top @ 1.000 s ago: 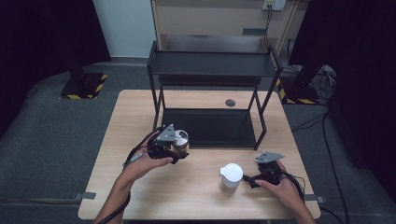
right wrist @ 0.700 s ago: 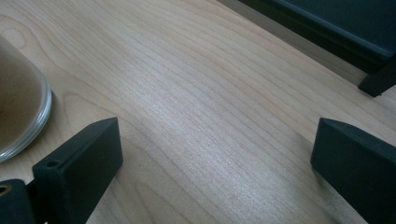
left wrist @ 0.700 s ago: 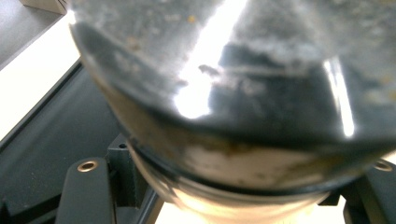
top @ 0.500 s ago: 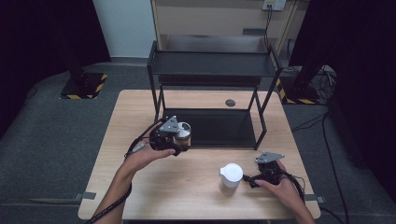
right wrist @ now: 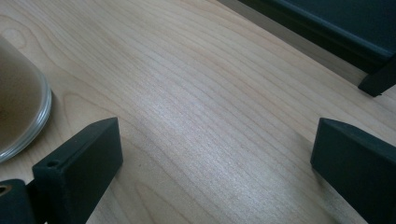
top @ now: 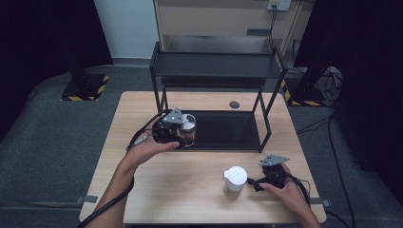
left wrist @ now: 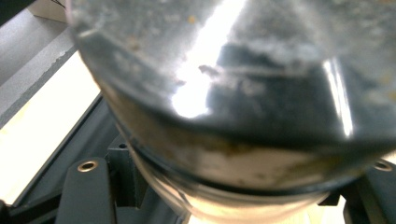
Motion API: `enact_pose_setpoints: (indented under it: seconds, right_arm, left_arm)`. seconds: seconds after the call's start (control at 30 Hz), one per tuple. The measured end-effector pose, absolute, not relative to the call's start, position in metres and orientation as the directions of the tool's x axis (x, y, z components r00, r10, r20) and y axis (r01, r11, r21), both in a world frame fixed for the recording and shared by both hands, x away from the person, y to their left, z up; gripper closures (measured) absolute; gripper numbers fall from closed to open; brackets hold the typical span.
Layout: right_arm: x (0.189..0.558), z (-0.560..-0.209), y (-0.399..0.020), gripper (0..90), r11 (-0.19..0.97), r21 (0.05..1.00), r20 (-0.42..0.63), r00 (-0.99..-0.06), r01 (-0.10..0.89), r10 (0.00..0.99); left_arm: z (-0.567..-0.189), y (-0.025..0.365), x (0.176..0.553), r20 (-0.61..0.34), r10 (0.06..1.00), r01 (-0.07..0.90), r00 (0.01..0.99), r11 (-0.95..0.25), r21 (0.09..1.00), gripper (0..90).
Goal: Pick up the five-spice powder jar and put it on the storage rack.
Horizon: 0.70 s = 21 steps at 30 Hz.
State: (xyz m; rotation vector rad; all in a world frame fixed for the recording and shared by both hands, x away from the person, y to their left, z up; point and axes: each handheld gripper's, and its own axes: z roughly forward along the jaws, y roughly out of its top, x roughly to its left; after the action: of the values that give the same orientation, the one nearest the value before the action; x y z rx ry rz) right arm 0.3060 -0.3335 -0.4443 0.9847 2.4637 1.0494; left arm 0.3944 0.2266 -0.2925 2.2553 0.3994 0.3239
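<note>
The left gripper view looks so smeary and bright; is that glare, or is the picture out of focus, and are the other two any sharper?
Both: in the left gripper view the jar sits so close that it blurs, with a white streak of glare across it. The right gripper view is crisp, wood grain sharp on the table. The high view is evenly lit on the table, dark at its sides.

A pale wooden bench [top: 157, 190] stands on grey carpet [top: 52, 142]. On its far half sits a black two-level rack [top: 216, 64] — its low shelf a dark tray just above the wood, its top shelf level with the far edge. A small dark round disc [top: 234, 104] lies on the wood under the rack, at the far side. Near the right front stands a white-lidded jar [top: 235, 181] — upright, apart from the rack, its base on the bare wood.
</note>
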Motion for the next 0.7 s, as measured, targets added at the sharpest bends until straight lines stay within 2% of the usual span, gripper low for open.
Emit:
enact_pose_setpoints:
  seconds: [0.7]
  right_arm:
    - [0.305, -0.444, -0.333, 2.8, 0.501, 0.720, 0.002, -0.723, 0.480, 0.691]
  left_arm:
    - [-0.246, 0.226, 0.405, 0.138, 0.393, 0.151, 0.909, -0.620, 0.770, 29.8]
